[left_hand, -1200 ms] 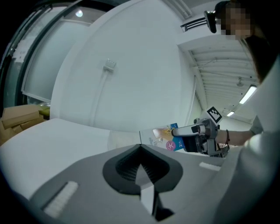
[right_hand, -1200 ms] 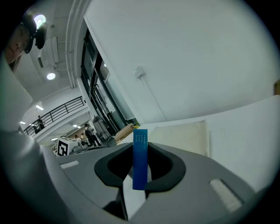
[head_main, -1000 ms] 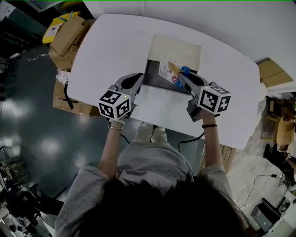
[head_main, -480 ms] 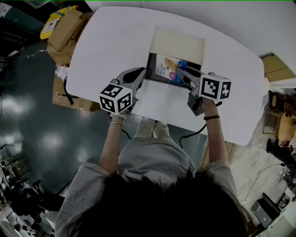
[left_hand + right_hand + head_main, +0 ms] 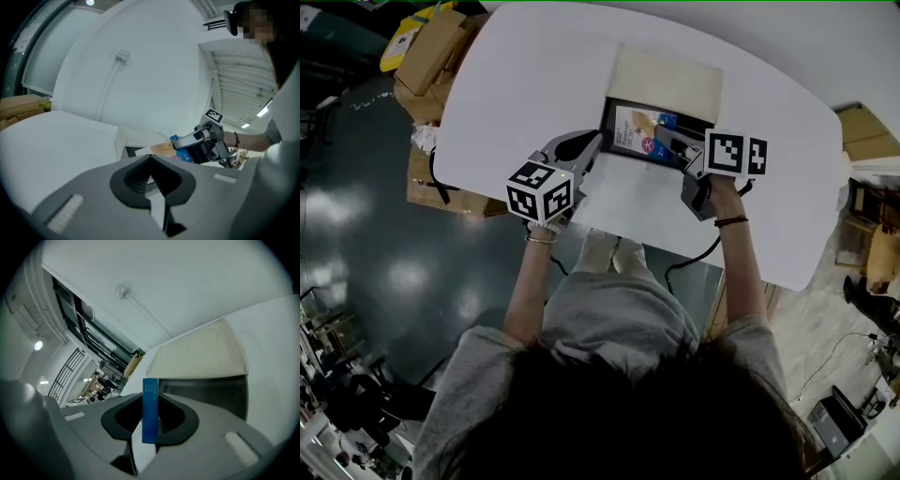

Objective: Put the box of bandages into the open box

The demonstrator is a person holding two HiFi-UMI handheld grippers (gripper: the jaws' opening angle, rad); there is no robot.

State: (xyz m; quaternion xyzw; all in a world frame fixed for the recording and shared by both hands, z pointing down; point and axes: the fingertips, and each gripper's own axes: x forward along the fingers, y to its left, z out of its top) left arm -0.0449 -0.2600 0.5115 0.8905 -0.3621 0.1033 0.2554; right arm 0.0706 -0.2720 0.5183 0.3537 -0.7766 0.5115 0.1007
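The open box (image 5: pixel 617 148) sits mid-table, dark inside, its pale lid (image 5: pixel 667 79) folded back on the far side. The bandage box (image 5: pixel 637 131), printed white, tan and blue, lies flat over the opening. My right gripper (image 5: pixel 668 142) is shut on the bandage box's right end. The right gripper view shows the blue edge of the bandage box (image 5: pixel 150 411) upright between the jaws, with the open box (image 5: pixel 211 394) beyond. My left gripper (image 5: pixel 594 143) is shut at the open box's near left corner; whether it pinches anything is unclear. The left gripper view shows the bandage box (image 5: pixel 165 149).
The round white table (image 5: pixel 525 84) carries a white flap or sheet (image 5: pixel 628 202) in front of the open box. Cardboard boxes (image 5: pixel 436 66) are stacked on the dark floor at the left. More cardboard (image 5: pixel 862 131) lies past the table's right edge.
My right gripper has carried the bandage box forward from the box's near right edge to over the opening, and the bandage box now lies flatter. The left gripper stays at the near left corner.
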